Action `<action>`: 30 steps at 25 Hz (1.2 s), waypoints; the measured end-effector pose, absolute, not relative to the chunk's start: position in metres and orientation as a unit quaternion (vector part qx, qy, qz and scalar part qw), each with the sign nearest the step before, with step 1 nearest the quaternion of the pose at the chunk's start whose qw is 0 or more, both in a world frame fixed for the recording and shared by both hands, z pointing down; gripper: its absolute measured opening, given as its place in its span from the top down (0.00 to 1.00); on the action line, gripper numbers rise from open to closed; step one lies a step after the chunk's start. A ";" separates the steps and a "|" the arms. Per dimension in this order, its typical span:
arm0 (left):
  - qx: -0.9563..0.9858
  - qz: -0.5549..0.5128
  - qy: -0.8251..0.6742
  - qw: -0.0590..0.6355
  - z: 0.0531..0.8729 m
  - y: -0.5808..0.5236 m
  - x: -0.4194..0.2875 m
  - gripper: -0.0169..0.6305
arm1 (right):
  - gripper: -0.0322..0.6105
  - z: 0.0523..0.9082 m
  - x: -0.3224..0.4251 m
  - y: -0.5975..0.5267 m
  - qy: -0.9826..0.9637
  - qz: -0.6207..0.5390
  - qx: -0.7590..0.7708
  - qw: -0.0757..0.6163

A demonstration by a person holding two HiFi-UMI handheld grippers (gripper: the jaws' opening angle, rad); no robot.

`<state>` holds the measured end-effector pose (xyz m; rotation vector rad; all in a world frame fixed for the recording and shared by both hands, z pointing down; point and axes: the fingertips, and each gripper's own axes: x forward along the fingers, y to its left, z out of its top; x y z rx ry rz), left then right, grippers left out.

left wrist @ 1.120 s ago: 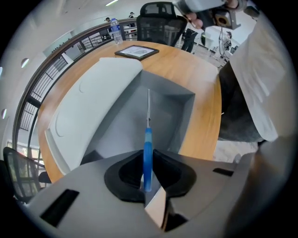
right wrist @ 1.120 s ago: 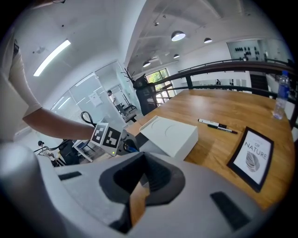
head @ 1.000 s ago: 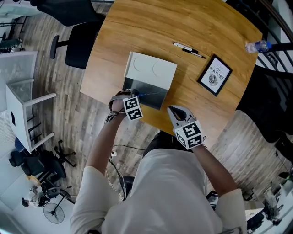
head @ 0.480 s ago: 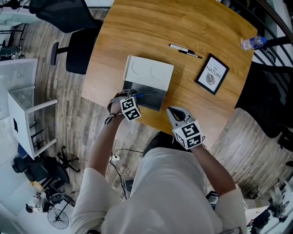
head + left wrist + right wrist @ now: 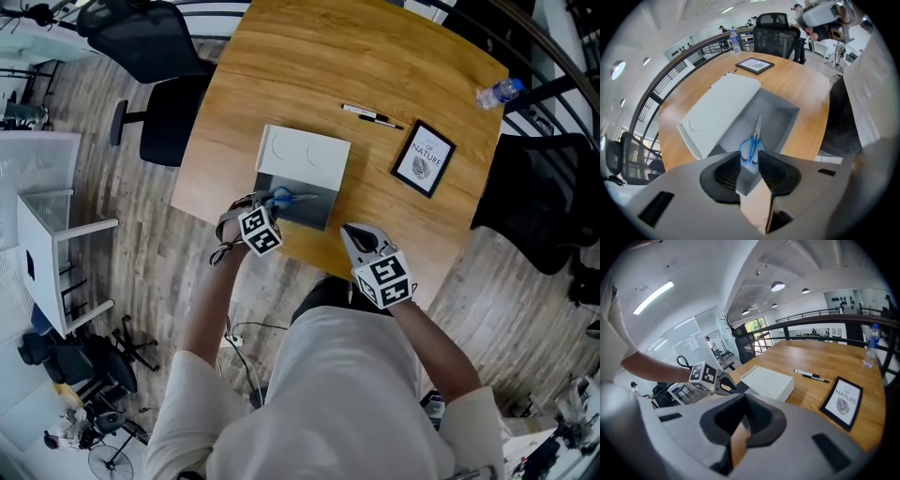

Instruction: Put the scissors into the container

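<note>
The blue-handled scissors (image 5: pixel 286 197) lie flat inside the grey open container (image 5: pixel 317 208), blades pointing away from me. In the left gripper view the scissors (image 5: pixel 752 148) rest on the container's floor, just past the near wall (image 5: pixel 786 123). My left gripper (image 5: pixel 266 202) hovers at the container's near edge, open, with nothing between its pads (image 5: pixel 750 163). My right gripper (image 5: pixel 357 236) sits over the table's front edge, right of the container, shut and empty (image 5: pixel 744 400).
The white lid (image 5: pixel 304 156) leans on the container's far side. Two pens (image 5: pixel 371 115), a framed picture (image 5: pixel 424 157) and a water bottle (image 5: pixel 495 93) lie further back on the wooden table (image 5: pixel 281 66). Black office chairs (image 5: pixel 155 52) stand around it.
The left gripper's jaws have opened and let go of the scissors, which now lie free in the container. The right gripper has stayed in place.
</note>
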<state>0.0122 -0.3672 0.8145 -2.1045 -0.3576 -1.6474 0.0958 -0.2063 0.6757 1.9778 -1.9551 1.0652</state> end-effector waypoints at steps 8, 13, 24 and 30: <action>-0.813 -0.541 -0.094 0.193 0.761 -0.350 0.001 0.82 | 0.95 0.637 0.082 -0.195 -0.655 0.312 0.682 0.096; -0.846 -0.498 -0.067 0.178 0.716 -0.339 -0.011 0.84 | 0.95 0.615 0.065 -0.187 -0.653 0.285 0.693 0.104; -0.907 -0.407 -0.019 0.111 0.632 -0.299 -0.049 0.89 | 0.95 0.563 0.036 -0.164 -0.655 0.230 0.709 0.124; -0.919 -0.382 0.003 0.102 0.615 -0.285 -0.056 0.93 | 0.95 0.555 0.040 -0.157 -0.661 0.206 0.708 0.141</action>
